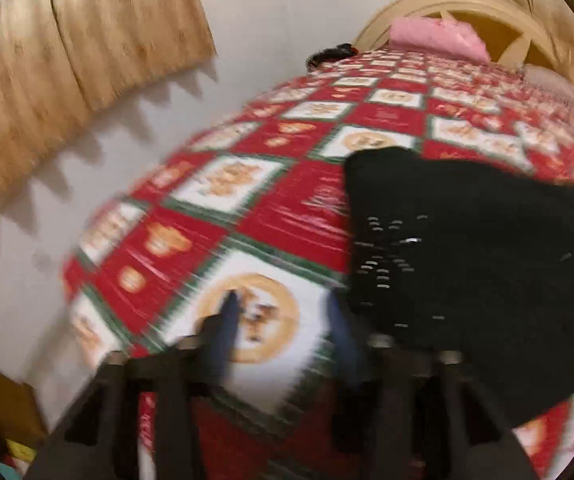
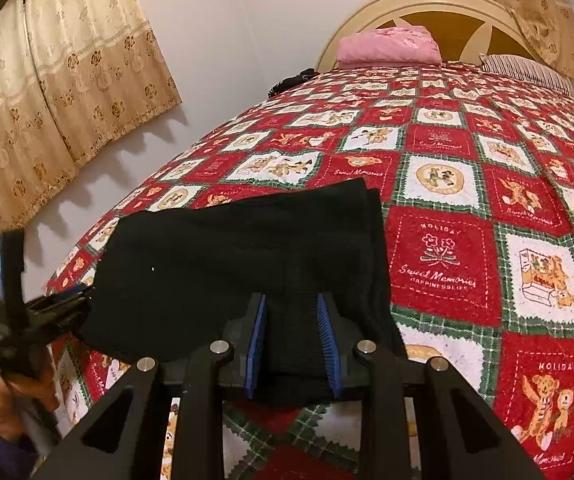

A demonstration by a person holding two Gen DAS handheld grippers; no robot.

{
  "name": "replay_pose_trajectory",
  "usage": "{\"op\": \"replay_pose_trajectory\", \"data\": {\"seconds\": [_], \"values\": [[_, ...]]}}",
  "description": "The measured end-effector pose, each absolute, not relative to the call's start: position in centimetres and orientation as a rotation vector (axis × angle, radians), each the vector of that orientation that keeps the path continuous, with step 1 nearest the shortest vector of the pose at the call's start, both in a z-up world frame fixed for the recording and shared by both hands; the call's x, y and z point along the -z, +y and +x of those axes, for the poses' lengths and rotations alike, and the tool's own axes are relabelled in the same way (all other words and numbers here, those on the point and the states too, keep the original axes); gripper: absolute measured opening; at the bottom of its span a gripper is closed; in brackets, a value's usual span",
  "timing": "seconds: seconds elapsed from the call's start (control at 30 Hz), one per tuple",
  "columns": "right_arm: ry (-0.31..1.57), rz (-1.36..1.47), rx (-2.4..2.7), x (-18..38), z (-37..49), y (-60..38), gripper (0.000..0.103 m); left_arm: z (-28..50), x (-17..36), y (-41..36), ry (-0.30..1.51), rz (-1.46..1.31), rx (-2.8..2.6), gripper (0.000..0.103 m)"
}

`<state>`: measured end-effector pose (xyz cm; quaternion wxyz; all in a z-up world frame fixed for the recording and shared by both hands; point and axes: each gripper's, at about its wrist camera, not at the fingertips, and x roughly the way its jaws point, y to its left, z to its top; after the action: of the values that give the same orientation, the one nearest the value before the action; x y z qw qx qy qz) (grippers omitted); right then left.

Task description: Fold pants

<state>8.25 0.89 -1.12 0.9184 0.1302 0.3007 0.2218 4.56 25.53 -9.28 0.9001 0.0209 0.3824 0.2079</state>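
The black pants (image 2: pixel 247 248) lie folded into a rough rectangle on the red patchwork bedspread (image 2: pixel 467 184). In the right wrist view my right gripper (image 2: pixel 293 320) is open, its blue pads either side of the pants' near edge, without pinching it. My left gripper (image 2: pixel 75 300) shows at the pants' left edge in that view. In the blurred left wrist view my left gripper (image 1: pixel 279 312) is open and empty over the bedspread (image 1: pixel 279 200), just left of the pants (image 1: pixel 467 260).
A folded pink cloth (image 2: pixel 389 46) lies by the cream headboard (image 2: pixel 427 4). A striped pillow (image 2: pixel 527 72) sits at the far right. A dark object (image 2: pixel 293 78) rests at the bed's far left edge. Curtains (image 2: pixel 67 80) hang on the wall beside the bed.
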Motion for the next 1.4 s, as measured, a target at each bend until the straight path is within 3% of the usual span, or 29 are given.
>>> {"op": "replay_pose_trajectory", "data": {"seconds": [0.17, 0.57, 0.6, 0.67, 0.73, 0.83, 1.07, 1.4], "values": [[0.614, 0.216, -0.445, 0.9, 8.0, 1.6, 0.036, 2.7, 6.5, 25.8, 0.781, -0.051, -0.402, 0.059], [0.509, 0.392, -0.345, -2.9, 2.9, -1.3, 0.037, -2.1, 4.5, 20.0, 0.689, -0.066, -0.237, 0.06], [0.487, 0.389, -0.339, -3.5, 2.0, -1.5, 0.039, -2.5, 4.3, 19.5, 0.681, -0.064, -0.222, 0.065], [0.456, 0.367, -0.315, -4.3, 0.5, -1.6, 0.058, -3.2, 3.7, 18.7, 0.667, -0.055, -0.204, 0.076], [0.404, 0.345, -0.278, -5.2, -1.4, -1.7, 0.066, -4.0, 3.0, 17.9, 0.64, -0.033, -0.191, 0.086], [0.355, 0.338, -0.276, -6.0, -3.5, -1.7, 0.067, -5.5, 1.9, 16.7, 0.592, 0.011, -0.2, 0.097], [0.282, 0.356, -0.277, -6.9, -7.4, -1.8, 0.067, -8.2, 0.6, 15.9, 0.549, 0.038, -0.221, 0.103], [0.226, 0.338, -0.272, -7.8, -10.5, -2.1, 0.067, -9.9, -0.5, 15.1, 0.502, 0.026, -0.232, 0.103]]}}
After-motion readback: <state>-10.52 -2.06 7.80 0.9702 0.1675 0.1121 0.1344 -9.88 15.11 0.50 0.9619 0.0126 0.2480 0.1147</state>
